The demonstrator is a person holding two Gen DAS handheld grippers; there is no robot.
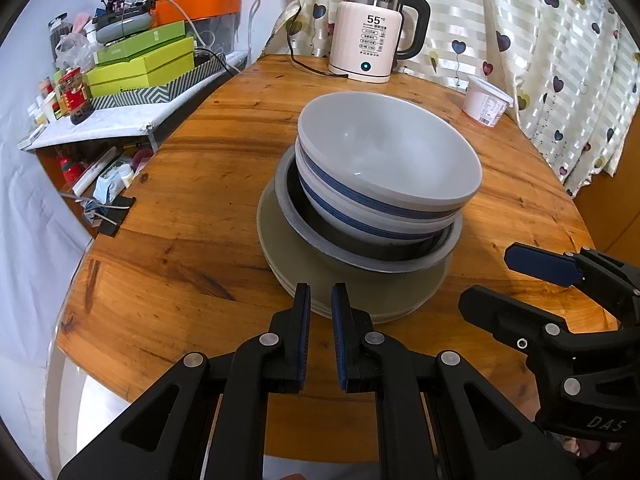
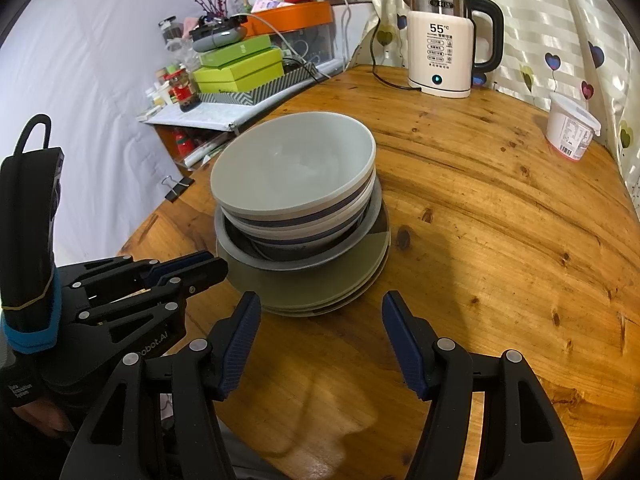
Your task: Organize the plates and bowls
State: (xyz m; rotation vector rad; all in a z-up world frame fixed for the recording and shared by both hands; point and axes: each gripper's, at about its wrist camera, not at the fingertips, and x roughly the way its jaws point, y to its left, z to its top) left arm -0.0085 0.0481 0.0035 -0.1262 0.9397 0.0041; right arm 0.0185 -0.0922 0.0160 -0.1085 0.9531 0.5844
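left wrist view: the left gripper [image 1: 321, 294] is seen nearly closed, with nothing between the pads, parked just short of the stack's near edge.
stack: two bowls [image 1: 390, 168] are nested in a dark shallow dish [image 1: 360, 254], which sits on flat plates [image 1: 352, 292], all mid-bench [image 1: 192, 184].
risk here: the top bowls look tilted toward the left, so a nudge at the plate rim could probably slide them off.
right wrist view: the right gripper [image 2: 320, 328] is held about half open and empty, aimed at the plates [image 2: 316, 292] from just beside them.
other gripper: the left gripper [image 2: 200, 268] is seen close by on the left, so a bump between the two is likely if both go in together.
kettle cord: the kettle [image 2: 440, 48] is well apart, so probably not an issue.
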